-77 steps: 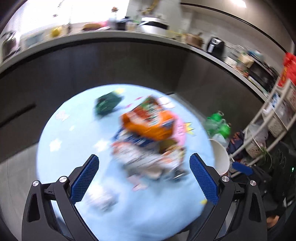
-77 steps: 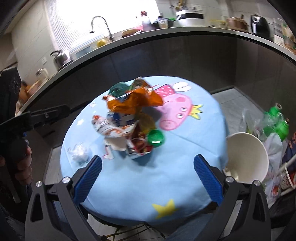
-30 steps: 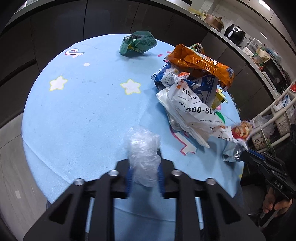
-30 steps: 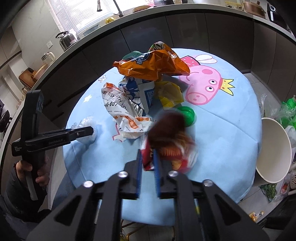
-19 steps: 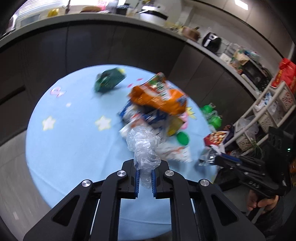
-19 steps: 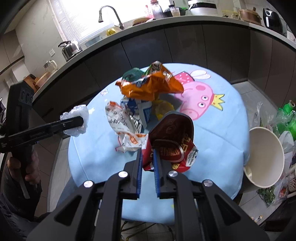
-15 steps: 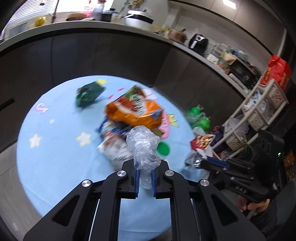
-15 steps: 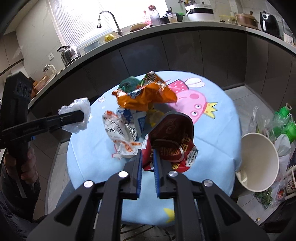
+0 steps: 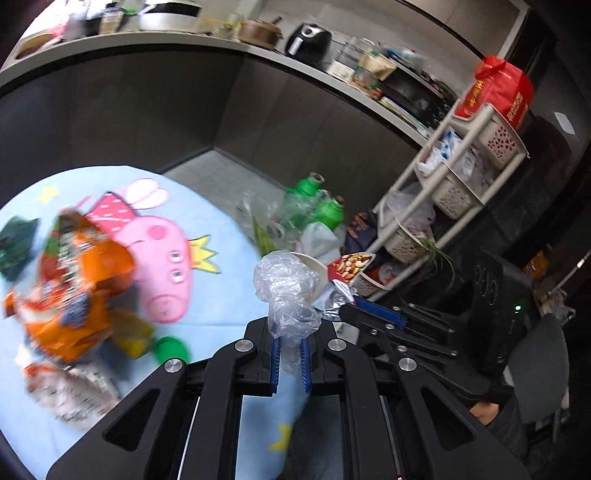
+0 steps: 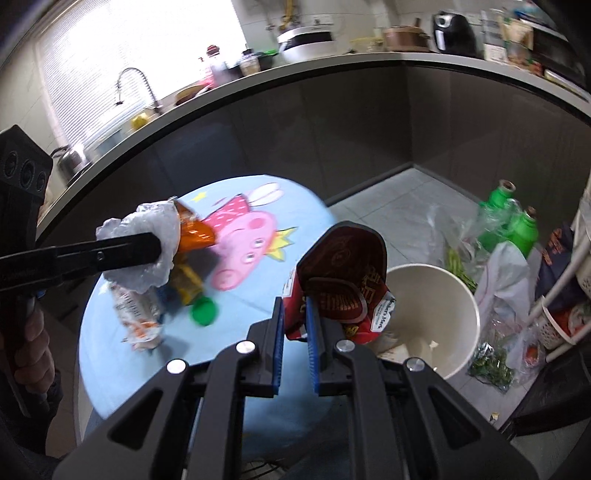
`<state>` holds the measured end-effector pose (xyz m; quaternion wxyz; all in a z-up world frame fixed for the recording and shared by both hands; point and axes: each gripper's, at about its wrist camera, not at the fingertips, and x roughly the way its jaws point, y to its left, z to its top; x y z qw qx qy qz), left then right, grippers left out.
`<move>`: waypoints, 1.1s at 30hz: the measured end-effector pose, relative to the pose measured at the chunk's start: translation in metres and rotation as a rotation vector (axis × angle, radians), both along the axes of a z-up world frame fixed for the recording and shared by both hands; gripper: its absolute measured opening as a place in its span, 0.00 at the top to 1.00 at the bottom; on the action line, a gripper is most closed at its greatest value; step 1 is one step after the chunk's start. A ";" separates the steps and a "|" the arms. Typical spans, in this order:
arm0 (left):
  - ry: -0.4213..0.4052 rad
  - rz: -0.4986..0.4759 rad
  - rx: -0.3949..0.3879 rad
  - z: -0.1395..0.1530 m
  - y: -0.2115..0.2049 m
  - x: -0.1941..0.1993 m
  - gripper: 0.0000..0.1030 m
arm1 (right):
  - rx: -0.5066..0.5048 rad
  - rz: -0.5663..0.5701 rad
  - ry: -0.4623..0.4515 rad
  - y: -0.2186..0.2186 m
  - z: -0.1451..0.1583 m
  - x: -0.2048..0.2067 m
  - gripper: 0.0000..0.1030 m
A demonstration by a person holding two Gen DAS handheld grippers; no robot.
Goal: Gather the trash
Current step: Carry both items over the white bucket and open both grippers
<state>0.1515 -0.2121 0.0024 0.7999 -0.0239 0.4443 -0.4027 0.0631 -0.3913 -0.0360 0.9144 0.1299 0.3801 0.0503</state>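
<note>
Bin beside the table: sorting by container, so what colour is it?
Cream white bin, clearest in the right wrist view.

Storage rack; air fryer

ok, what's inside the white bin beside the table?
In the right wrist view the white bin shows a few pale scraps near the bottom. The red snack bag in the right tongs hides its near left side.
</note>
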 end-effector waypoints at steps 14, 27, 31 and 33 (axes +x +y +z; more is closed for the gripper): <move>0.073 -0.141 0.138 -0.067 -0.141 0.036 0.92 | 0.125 -0.152 0.131 -0.097 -0.100 0.011 0.88; 0.098 -0.169 0.289 -0.122 -0.190 0.057 0.92 | 0.134 -0.140 0.213 -0.109 -0.151 0.028 0.88; 0.077 -0.167 0.312 -0.127 -0.193 0.056 0.86 | 0.139 -0.138 0.230 -0.109 -0.159 0.028 0.85; 0.058 -0.155 0.320 -0.127 -0.195 0.056 0.65 | 0.118 -0.142 0.237 -0.108 -0.162 0.028 0.74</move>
